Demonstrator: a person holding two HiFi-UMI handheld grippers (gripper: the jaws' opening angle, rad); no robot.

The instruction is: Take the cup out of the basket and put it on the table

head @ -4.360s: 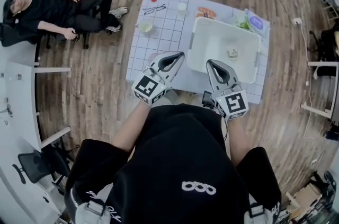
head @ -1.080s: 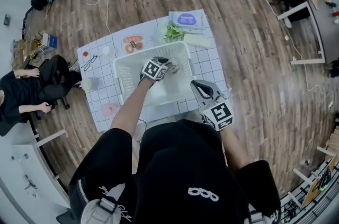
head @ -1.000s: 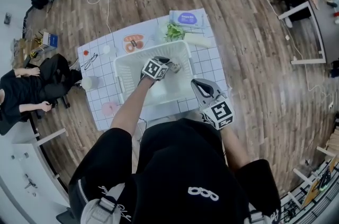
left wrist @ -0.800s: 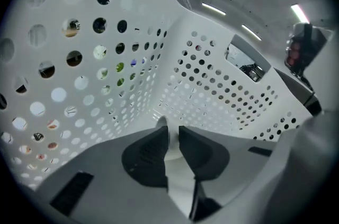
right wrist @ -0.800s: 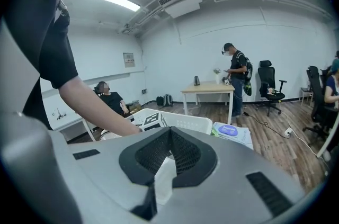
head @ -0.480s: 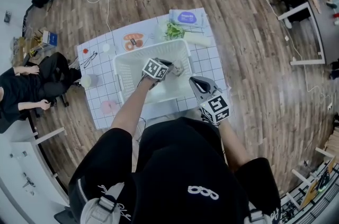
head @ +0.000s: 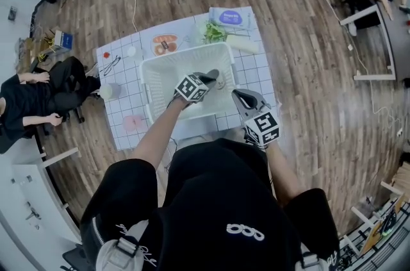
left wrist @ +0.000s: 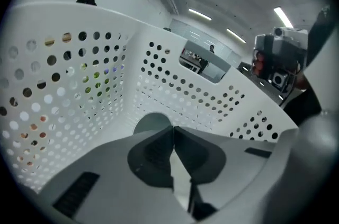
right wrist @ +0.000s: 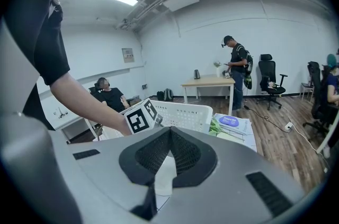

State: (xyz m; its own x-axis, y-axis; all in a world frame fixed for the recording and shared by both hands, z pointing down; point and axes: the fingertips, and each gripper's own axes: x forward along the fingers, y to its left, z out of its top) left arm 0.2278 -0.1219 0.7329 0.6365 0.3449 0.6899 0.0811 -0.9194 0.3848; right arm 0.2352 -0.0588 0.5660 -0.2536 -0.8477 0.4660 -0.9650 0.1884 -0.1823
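A white perforated basket (head: 151, 88) stands on the table. Inside it, near its far right corner, is a small pale cup (head: 219, 78). My left gripper (head: 211, 77) reaches down into the basket; its jaws have just been closing. In the left gripper view they meet (left wrist: 173, 128) on the cup's thin wall, and the grey cup (left wrist: 151, 123) shows just left of them against the basket wall (left wrist: 69, 85). My right gripper (head: 244, 97) hovers shut and empty by the basket's near right corner; its view shows the tips together (right wrist: 169, 130) before the basket (right wrist: 183, 114).
The checked table mat (head: 122, 111) holds a bowl (head: 110, 91), a pink dish (head: 132, 122), a plate of food (head: 165, 44), greens (head: 213, 32) and a blue wipes pack (head: 228, 17). A seated person (head: 38, 93) is at the left. Wooden floor surrounds the table.
The left gripper has shut on the cup and come up a little and toward me inside the basket. The right gripper has sunk slightly beside the basket.
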